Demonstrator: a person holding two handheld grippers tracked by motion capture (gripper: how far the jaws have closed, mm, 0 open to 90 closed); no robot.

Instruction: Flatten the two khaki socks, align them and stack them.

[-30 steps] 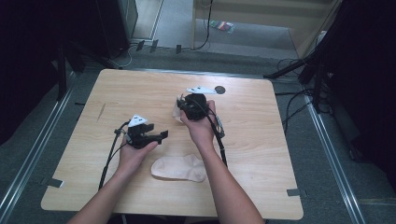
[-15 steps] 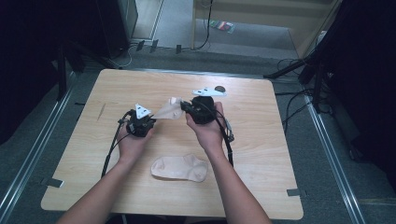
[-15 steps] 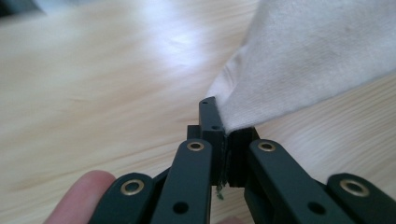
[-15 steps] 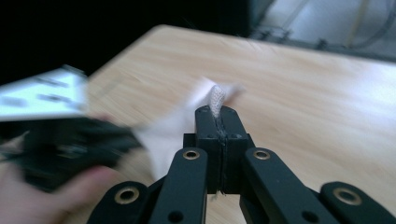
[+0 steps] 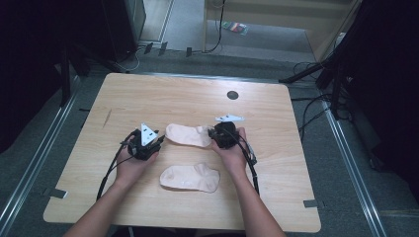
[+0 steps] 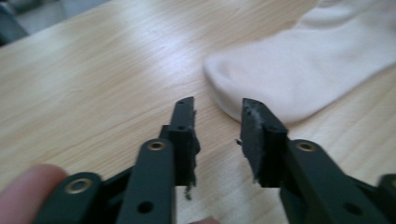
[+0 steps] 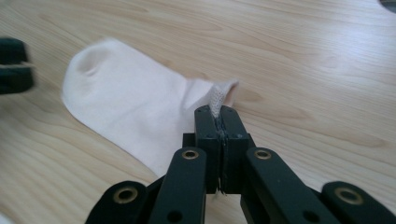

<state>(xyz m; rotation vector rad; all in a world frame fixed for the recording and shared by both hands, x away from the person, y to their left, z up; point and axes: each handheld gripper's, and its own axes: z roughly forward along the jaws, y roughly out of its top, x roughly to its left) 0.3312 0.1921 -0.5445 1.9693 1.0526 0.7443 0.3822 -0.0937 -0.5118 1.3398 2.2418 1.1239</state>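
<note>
A pale pink sock (image 5: pixel 188 135) lies flat on the wooden table (image 5: pixel 148 98) between my two grippers. My right gripper (image 5: pixel 213 134) is shut on its cuff; in the right gripper view the jaws (image 7: pixel 218 111) pinch the cuff's edge, and the sock (image 7: pixel 126 112) stretches away to the left. My left gripper (image 5: pixel 160 139) stands just off the toe. Its jaws (image 6: pixel 217 105) have just been opening and nothing is between them; the sock's toe (image 6: pixel 299 74) lies a little ahead and to the right. A second matching sock (image 5: pixel 190 177) lies flat nearer the table's front edge.
A dark round hole (image 5: pixel 232 95) sits in the table near its far edge. Black cables trail from both grippers towards the front edge. Dark stands and cables line the floor on either side of the table.
Half a second ago the sock hung stretched between both grippers above the table. Both hands have come down and nearer, the sock now lies flat, and the left gripper has let go of the toe.
</note>
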